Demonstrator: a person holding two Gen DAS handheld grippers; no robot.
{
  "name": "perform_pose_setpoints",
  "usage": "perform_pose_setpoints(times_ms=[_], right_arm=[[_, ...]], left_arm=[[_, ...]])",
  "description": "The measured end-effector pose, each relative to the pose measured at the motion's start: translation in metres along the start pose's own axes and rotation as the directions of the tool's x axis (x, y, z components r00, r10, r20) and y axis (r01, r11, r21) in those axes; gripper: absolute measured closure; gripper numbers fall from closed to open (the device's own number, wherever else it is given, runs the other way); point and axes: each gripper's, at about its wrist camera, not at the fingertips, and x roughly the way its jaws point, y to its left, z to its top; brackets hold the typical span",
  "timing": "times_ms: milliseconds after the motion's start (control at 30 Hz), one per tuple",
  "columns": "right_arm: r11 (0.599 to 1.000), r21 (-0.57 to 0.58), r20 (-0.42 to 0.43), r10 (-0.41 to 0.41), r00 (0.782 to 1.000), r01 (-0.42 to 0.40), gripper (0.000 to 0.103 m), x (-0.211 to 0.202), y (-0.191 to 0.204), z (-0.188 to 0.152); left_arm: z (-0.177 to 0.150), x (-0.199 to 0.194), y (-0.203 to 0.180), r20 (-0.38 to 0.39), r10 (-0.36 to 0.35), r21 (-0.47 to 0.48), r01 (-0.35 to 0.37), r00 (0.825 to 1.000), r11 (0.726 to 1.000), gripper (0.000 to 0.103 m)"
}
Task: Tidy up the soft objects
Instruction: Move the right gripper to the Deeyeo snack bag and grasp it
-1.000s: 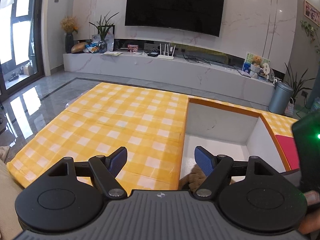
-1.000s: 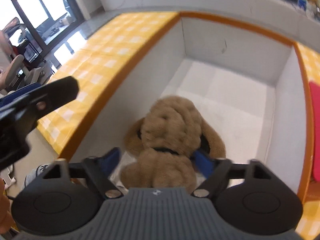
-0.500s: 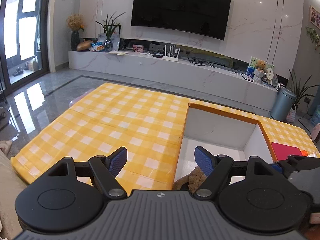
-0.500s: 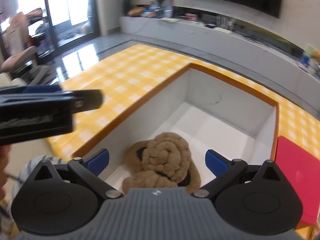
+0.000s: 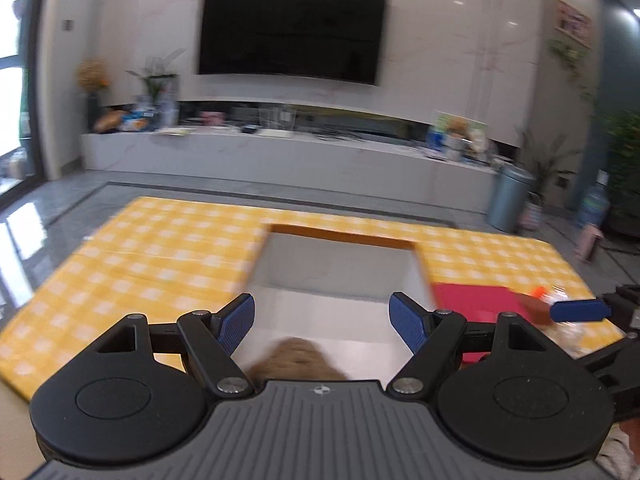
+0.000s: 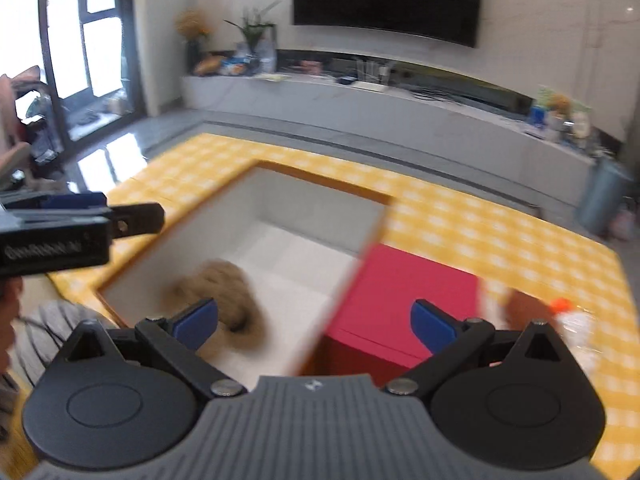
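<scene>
Lying on the white floor of the box (image 6: 280, 216), toward its near left corner, the brown plush toy (image 6: 224, 292) is touched by neither tool. The box sits sunk into the yellow-checked tabletop (image 6: 480, 232), its rim edged in orange. The right tongs (image 6: 314, 322) stand wide apart with nothing between their blue pads, having just been opening over the past second; they hang above the box's right wall, one pad over the toy's side, the other over the red mat (image 6: 408, 292) just beside the box. The left tongs (image 5: 322, 322) are likewise spread wide and empty, hovering over the near end of the box with the toy blurred below them. A bottle with an orange cap (image 6: 562, 304) lies on the tabletop past the mat.
</scene>
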Motion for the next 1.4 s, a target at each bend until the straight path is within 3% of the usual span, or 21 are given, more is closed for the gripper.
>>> perform_pose_setpoints(times_ms=[200, 400, 500, 633, 700, 867, 933, 1033, 1100, 1200, 1267, 1400], right_arm=[[0.976, 0.154, -0.02, -0.152, 0.988, 0.153, 0.003, -0.022, -0.074, -0.027], [0.934, 0.278, -0.097, -0.204, 0.974, 0.224, 0.003, -0.015, -0.134, -0.059], [0.903, 0.315, -0.153, -0.257, 0.954, 0.294, 0.003, -0.001, -0.161, -0.078], [0.847, 0.345, -0.266, -0.324, 0.908, 0.404, 0.003, 0.019, -0.191, -0.1], [0.828, 0.378, -0.304, -0.313, 0.9, 0.415, 0.003, 0.029, -0.207, -0.11], [0.788, 0.466, -0.345, -0.256, 0.903, 0.402, 0.003, 0.047, -0.229, -0.121], [0.792, 0.439, -0.364, -0.276, 0.89, 0.425, 0.005, 0.057, -0.23, -0.119], [0.802, 0.412, -0.407, -0.263, 0.875, 0.433, 0.027, 0.073, -0.231, -0.119], [0.801, 0.405, -0.423, -0.264, 0.867, 0.441, 0.027, 0.079, -0.232, -0.121], [0.804, 0.395, -0.442, -0.257, 0.86, 0.443, 0.029, 0.085, -0.234, -0.123], [0.796, 0.392, -0.451, -0.27, 0.851, 0.461, 0.042, 0.086, -0.236, -0.125], [0.807, 0.395, -0.431, -0.258, 0.864, 0.438, 0.046, 0.084, -0.232, -0.126]], left_arm=[[-0.005, 0.011, -0.059, -0.047, -0.128, 0.056, 0.131, 0.991, 0.99, 0.015], [-0.017, 0.029, -0.109, -0.137, -0.207, 0.136, 0.226, 0.969, 0.965, 0.015], [-0.022, 0.04, -0.131, -0.19, -0.246, 0.145, 0.275, 0.951, 0.95, 0.015], [-0.029, 0.051, -0.155, -0.231, -0.29, 0.156, 0.329, 0.929, 0.931, 0.015], [-0.032, 0.058, -0.166, -0.257, -0.306, 0.15, 0.351, 0.917, 0.924, 0.015], [-0.039, 0.073, -0.194, -0.316, -0.339, 0.143, 0.398, 0.886, 0.906, 0.015], [-0.043, 0.075, -0.199, -0.325, -0.331, 0.148, 0.394, 0.886, 0.907, 0.015], [-0.047, 0.079, -0.205, -0.341, -0.301, 0.161, 0.371, 0.89, 0.914, 0.015], [-0.05, 0.078, -0.205, -0.348, -0.288, 0.171, 0.362, 0.892, 0.916, 0.016], [-0.051, 0.071, -0.202, -0.324, -0.257, 0.203, 0.333, 0.91, 0.921, 0.016], [-0.05, 0.066, -0.2, -0.313, -0.237, 0.224, 0.314, 0.92, 0.923, 0.016], [-0.047, 0.058, -0.193, -0.295, -0.213, 0.232, 0.286, 0.932, 0.93, 0.016]])
